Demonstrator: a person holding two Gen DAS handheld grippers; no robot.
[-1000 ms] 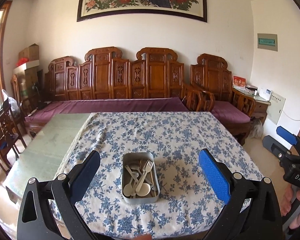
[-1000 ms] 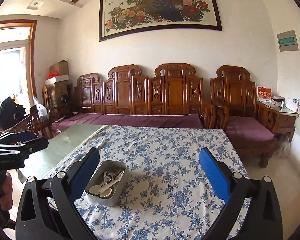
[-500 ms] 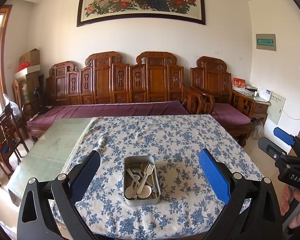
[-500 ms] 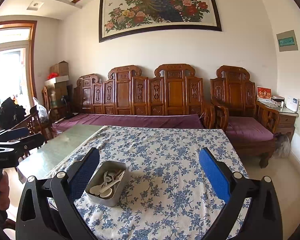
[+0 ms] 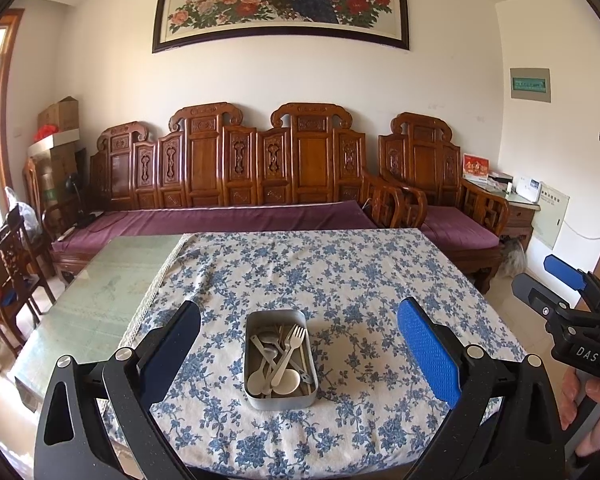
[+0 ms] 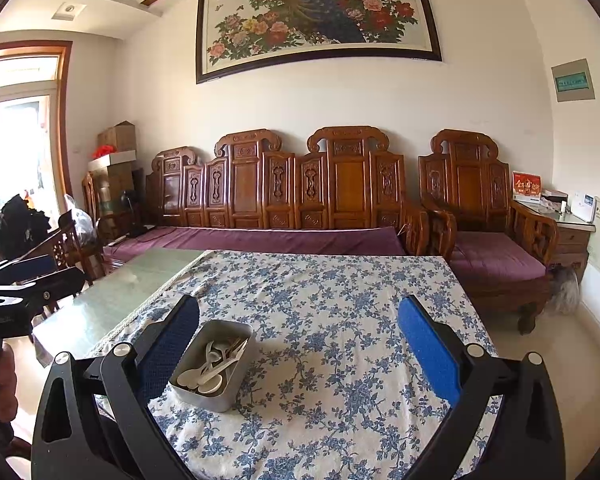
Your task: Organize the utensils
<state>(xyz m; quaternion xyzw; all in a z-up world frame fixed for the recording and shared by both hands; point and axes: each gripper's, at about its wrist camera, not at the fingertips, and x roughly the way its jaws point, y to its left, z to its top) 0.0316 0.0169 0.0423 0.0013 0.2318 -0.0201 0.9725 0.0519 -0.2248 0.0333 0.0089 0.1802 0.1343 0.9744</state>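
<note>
A grey metal tin [image 5: 279, 396] sits near the front edge of the table on a blue-flowered cloth [image 5: 340, 280]. Inside lie several white plastic utensils: spoons [image 5: 256, 380] and a fork [image 5: 294, 338]. My left gripper [image 5: 300, 348] hangs above and before the tin, open, nothing between its fingers. In the right wrist view the tin [image 6: 212, 396] lies at the lower left, just beyond the left finger. My right gripper [image 6: 300, 348] is open and holds nothing. It also shows at the right edge of the left wrist view [image 5: 556, 284], held by a hand [image 5: 592, 404].
The cloth covers the right part of the table; bare green glass [image 5: 112, 280] shows on the left. A carved wooden bench [image 5: 236, 184] with a purple cushion stands behind, an armchair [image 5: 440, 184] to its right. Dark chairs [image 5: 8, 264] stand at the left.
Both grippers have drawn back and risen a little; the tin sits lower and slightly farther in both views. Both stay open. The tin and utensils have not moved.
</note>
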